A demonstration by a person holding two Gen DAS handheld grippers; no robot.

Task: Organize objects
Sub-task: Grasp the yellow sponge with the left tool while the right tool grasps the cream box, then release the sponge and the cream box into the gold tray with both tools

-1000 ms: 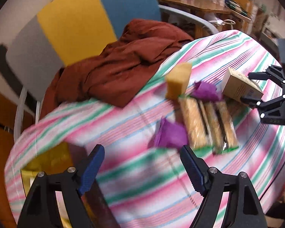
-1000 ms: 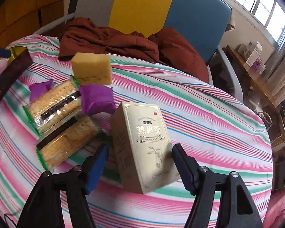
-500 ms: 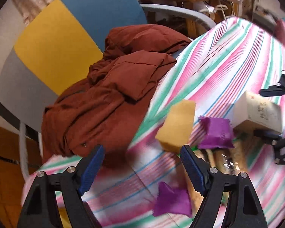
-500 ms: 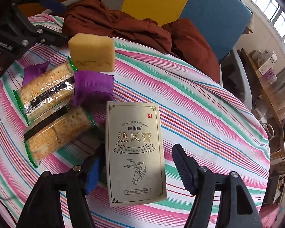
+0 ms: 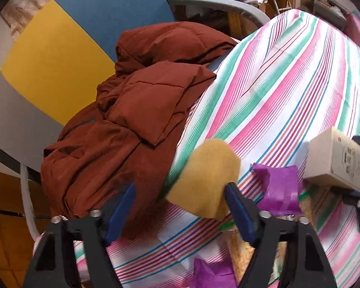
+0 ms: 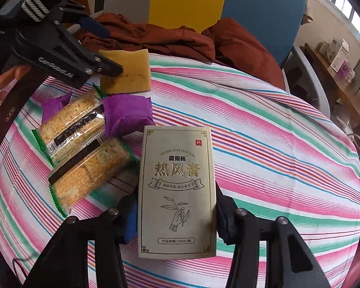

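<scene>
Right claw [image 6: 176, 213] is clamped on the beige box [image 6: 177, 192] — fingers pressed to both long sides, box lifted just above the striped surface [image 6: 264, 144]. Left claw [image 5: 180, 210] is spread wide around the yellow sponge [image 5: 204, 177], which sits at the far edge of the surface next to the brown jacket [image 5: 132, 120]; right-wrist view shows one finger [image 6: 108, 68] touching the sponge's side, no squeeze yet.

Judgement: step in hand is grabbing the sponge while the box is carried. To do it well — centre the sponge between both pads before closing, close gently since it looks soft and will squash, and keep the far pad off the jacket fabric. Keep the box level so it doesn't slip.

Count: one box, one sponge, two cracker packs [image 6: 69, 122] side by side, two purple packets [image 6: 127, 116], one jacket. A dark box [image 6: 2, 117] at the left edge, partly cut off.
</scene>
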